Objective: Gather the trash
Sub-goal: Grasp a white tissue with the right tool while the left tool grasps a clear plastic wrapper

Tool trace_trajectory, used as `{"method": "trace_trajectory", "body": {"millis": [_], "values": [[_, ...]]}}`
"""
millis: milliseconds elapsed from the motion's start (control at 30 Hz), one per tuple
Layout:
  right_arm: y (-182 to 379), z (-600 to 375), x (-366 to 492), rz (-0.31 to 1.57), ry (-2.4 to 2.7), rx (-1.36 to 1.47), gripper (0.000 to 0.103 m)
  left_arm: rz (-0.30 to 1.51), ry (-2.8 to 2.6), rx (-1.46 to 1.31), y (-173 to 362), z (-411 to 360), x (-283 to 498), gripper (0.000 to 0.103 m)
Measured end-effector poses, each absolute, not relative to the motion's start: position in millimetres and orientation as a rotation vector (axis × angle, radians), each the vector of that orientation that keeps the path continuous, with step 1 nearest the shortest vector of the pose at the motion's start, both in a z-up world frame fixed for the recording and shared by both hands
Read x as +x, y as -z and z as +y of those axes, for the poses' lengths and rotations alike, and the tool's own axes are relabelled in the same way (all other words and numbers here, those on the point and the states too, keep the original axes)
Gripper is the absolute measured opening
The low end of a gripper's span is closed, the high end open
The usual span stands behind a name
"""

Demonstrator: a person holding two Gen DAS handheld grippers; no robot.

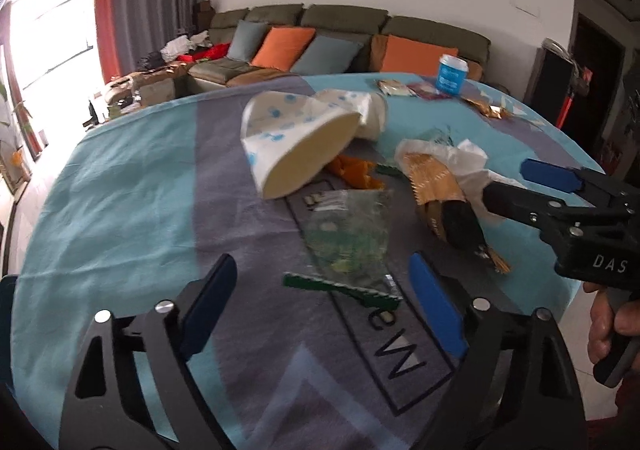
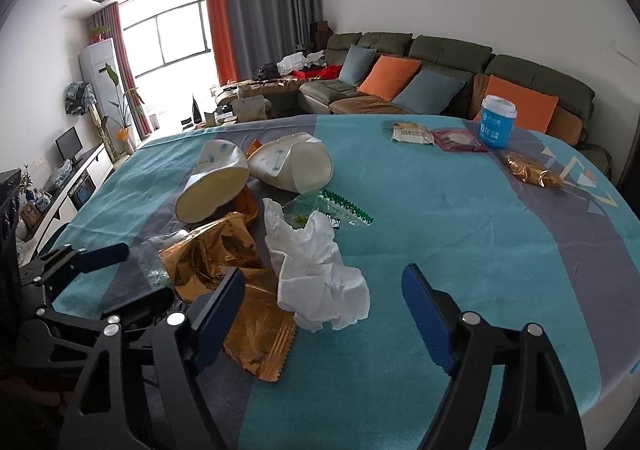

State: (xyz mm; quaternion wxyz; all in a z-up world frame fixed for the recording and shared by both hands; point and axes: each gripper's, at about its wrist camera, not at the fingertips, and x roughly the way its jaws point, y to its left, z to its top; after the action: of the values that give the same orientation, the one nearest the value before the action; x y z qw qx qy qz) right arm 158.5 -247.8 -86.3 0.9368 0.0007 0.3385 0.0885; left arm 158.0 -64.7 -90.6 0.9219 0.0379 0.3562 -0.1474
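Living-room background: olive sofa (image 2: 440,62) with orange and grey-blue cushions along the far wall, grey and orange curtains by the window. Nearer, a round counter covered with a teal-and-grey patterned cloth (image 2: 460,234) carries the trash in one loose cluster, probably so both claws can work it from the near edge.

Cluster contents:
- two crushed white paper cups with blue dots (image 1: 296,146), lying on their sides, mouths flattened to ovals
- crinkled gold foil wrapper (image 2: 224,258) with a serrated edge, shiny and stiff-looking, partly under the tissue
- crumpled white tissue (image 2: 320,270), soft and irregular, on top of the foil
- clear plastic snack bag with green serrated trim (image 1: 348,242), thin, flat on the cloth
- orange scraps between cups and bag, material not resolvable

Well apart at the far right: upright blue-and-white paper cup (image 2: 498,122), two flat sachets, a second gold foil packet (image 2: 532,170).

Left claw (image 1: 324,310): jaws wide, nothing gripped; the clear bag's green edge is seen between the blue pads, untouched. Right claw (image 2: 324,314): jaws wide, nothing gripped; tissue and foil lie just ahead between the pads. Both are angled down at the pile from the near side.

Judgement: pick not yet made. Tissue should compress easily; foil and film are thin and flat against cloth, so an edge pinch is likely needed and cloth may get snagged.
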Motion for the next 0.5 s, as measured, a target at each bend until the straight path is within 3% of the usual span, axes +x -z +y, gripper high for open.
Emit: {"method": "trace_trajectory", "body": {"millis": [167,233,267,333,467,500], "values": [[89.9,-248.1,162.1,0.706,-0.195,0.004,0.068,0.749,0.319,0.111,96.5,-76.3,164.1,0.070],[92.3,-246.5,164.1,0.719,-0.212,0.005,0.055,0.756,0.322,0.117,98.4,-77.1,165.1,0.060],[93.2,-245.5,165.2,0.725,-0.217,0.004,0.051,0.757,0.319,0.117,99.2,-77.0,165.3,0.060],[95.7,-244.1,166.4,0.739,-0.235,0.006,0.032,0.752,0.325,0.107,99.1,-75.5,165.1,0.058],[98.2,-242.4,166.4,0.754,-0.249,0.012,0.012,0.740,0.330,0.110,99.0,-76.0,163.3,0.054],[98.1,-242.6,165.7,0.756,-0.245,0.012,0.008,0.737,0.332,0.108,98.8,-75.6,162.8,0.048]]}}
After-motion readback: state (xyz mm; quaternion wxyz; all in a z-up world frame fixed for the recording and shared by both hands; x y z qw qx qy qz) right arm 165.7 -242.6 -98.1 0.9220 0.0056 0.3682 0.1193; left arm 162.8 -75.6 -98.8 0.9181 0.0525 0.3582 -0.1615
